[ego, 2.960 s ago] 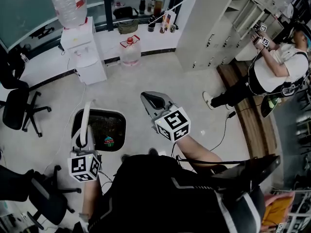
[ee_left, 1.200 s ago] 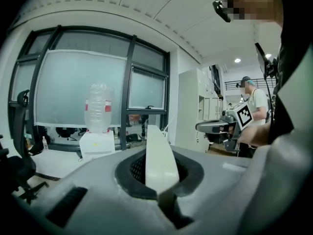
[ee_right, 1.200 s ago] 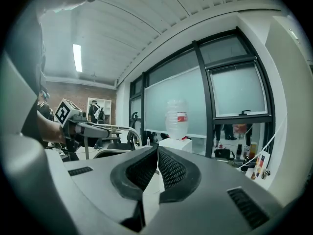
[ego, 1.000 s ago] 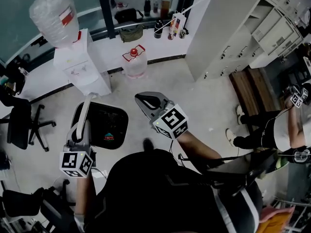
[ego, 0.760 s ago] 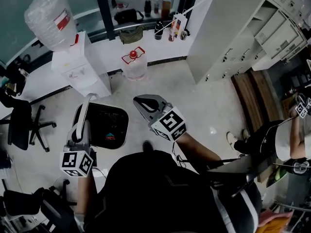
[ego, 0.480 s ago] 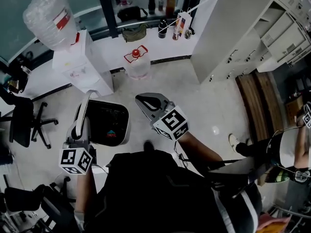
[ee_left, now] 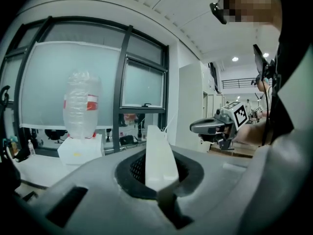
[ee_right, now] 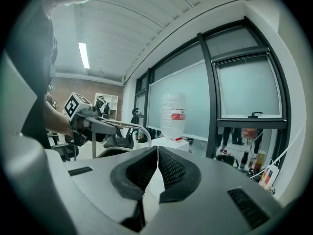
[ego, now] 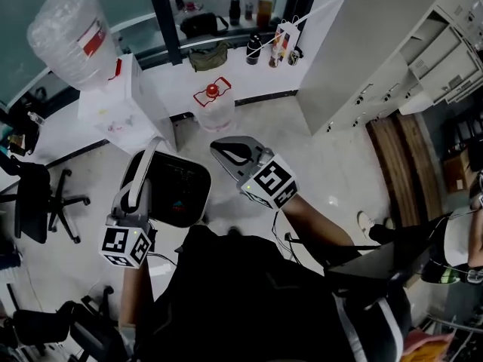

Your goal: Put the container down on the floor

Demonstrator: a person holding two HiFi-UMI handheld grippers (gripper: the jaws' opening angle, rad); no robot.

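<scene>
1. Container (ego: 177, 194), a black tub with a white rim, hangs in the air on the person's left. It's over the floor (ego: 332, 164) near the water dispenser (ego: 124, 100), so I'd say it's not set down yet.
2. Left gripper (ego: 134, 199) is clamped tight on the tub's white handle (ee_left: 157, 156), so the whole thing dangles from that one grip.
3. Right gripper (ego: 229, 151) has its jaws pressed together on nothing. It's held out front, probably just out of the way.

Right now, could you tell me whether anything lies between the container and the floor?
Nothing visible does: the container hangs from the left tool with bare floor around it; the spot beneath is hidden, the water dispenser stands beyond.
</scene>
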